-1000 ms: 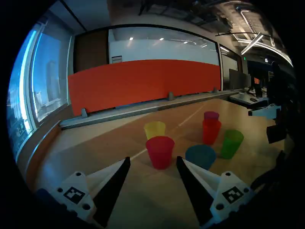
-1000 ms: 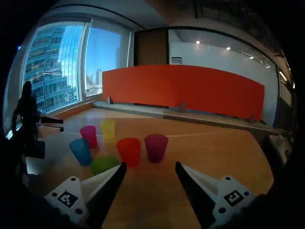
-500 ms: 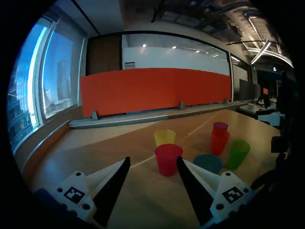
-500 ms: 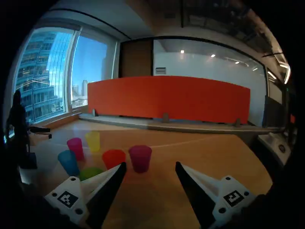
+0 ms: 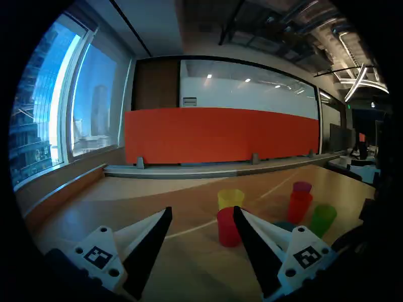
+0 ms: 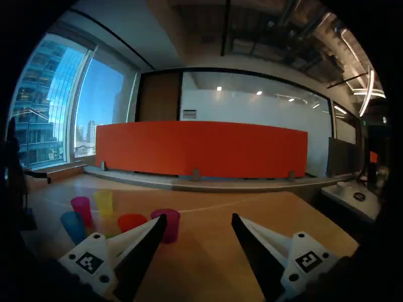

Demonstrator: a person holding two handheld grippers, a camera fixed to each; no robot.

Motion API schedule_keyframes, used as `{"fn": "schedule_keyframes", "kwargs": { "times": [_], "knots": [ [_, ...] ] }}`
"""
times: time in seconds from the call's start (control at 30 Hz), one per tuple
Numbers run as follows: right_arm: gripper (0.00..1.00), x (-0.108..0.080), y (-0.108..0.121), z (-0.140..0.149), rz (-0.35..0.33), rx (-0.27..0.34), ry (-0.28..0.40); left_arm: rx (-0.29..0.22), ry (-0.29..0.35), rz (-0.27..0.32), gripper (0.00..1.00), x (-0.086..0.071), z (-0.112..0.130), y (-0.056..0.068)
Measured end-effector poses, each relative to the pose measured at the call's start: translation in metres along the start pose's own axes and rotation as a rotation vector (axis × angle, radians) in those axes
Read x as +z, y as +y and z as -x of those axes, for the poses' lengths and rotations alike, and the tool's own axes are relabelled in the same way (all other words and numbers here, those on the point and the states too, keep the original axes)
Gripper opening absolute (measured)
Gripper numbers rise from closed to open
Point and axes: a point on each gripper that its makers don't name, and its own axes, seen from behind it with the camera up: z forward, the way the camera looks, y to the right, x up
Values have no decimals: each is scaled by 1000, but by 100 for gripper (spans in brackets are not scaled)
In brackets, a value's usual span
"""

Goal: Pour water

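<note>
Several coloured plastic cups stand together on the wooden table (image 5: 151,194). In the left gripper view a red cup (image 5: 226,227) is closest, just past my right fingertip, with a yellow cup (image 5: 230,198) behind it. To the right stand an orange cup (image 5: 299,206), a purple cup (image 5: 302,186) and a green cup (image 5: 322,219); a blue cup (image 5: 283,226) is mostly hidden by the finger. My left gripper (image 5: 201,211) is open and holds nothing. In the right gripper view the purple cup (image 6: 173,224), orange cup (image 6: 130,222), yellow cup (image 6: 104,202), pink cup (image 6: 81,210) and blue cup (image 6: 73,226) sit low on the left. My right gripper (image 6: 199,217) is open and holds nothing.
An orange partition (image 5: 221,135) runs along the table's far edge on a grey rail (image 6: 201,182). Tall windows (image 5: 55,126) line the left side. A side desk (image 6: 352,196) with small items stands at the right.
Both views have tipped upward, so the cups have slid lower in each frame and partly behind the fingers. Both grippers stay open.
</note>
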Motion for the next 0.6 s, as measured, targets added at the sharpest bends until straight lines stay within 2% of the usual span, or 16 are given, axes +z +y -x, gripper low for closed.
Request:
{"fn": "schedule_keyframes", "kwargs": {
  "times": [0.17, 0.3, 0.6],
  "knots": [
    [99, -4, 8, -10, 56, -10, 36, -11, 25, -21, 90, -4, -3, -4],
    [99, -7, 14, -20, 94, -2, 67, 10, 34, -40, 89, -7, -4, -6],
    [99, -13, 21, -32, 125, 21, 97, 44, 70, -57, 90, -10, -15, -4]
  ]
}}
